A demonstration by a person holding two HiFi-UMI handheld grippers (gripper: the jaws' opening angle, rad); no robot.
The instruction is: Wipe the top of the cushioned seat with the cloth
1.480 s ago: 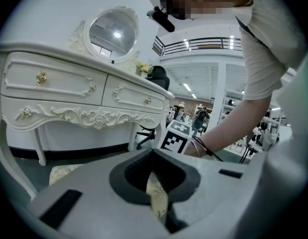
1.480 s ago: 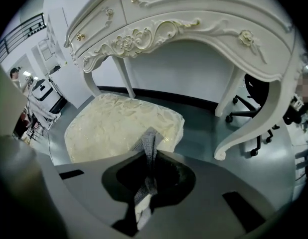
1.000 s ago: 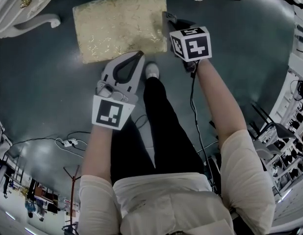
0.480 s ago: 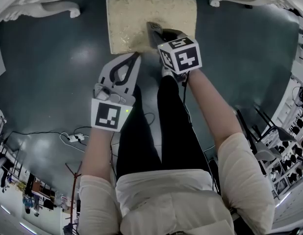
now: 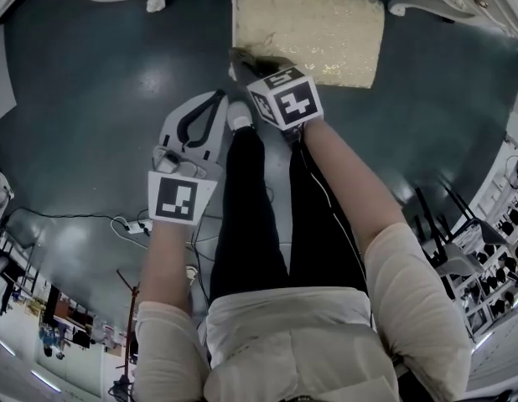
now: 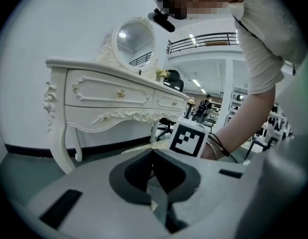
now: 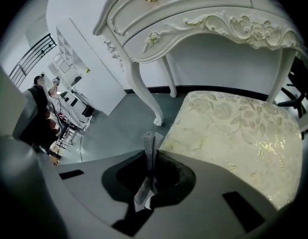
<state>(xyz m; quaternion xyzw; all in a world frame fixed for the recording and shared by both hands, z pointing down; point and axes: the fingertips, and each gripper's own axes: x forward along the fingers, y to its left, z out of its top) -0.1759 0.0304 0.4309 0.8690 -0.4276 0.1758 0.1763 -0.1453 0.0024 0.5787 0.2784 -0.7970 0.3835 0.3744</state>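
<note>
One woven cloth | in right tongs | seat: floral brocade

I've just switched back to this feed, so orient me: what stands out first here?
The pale gold floral cushioned seat fills the right of the right gripper view, before an ornate white dressing table. The right gripper is shut on a thin grey cloth by the seat's near left corner. The left gripper hangs shut and empty over the dark floor.
</note>
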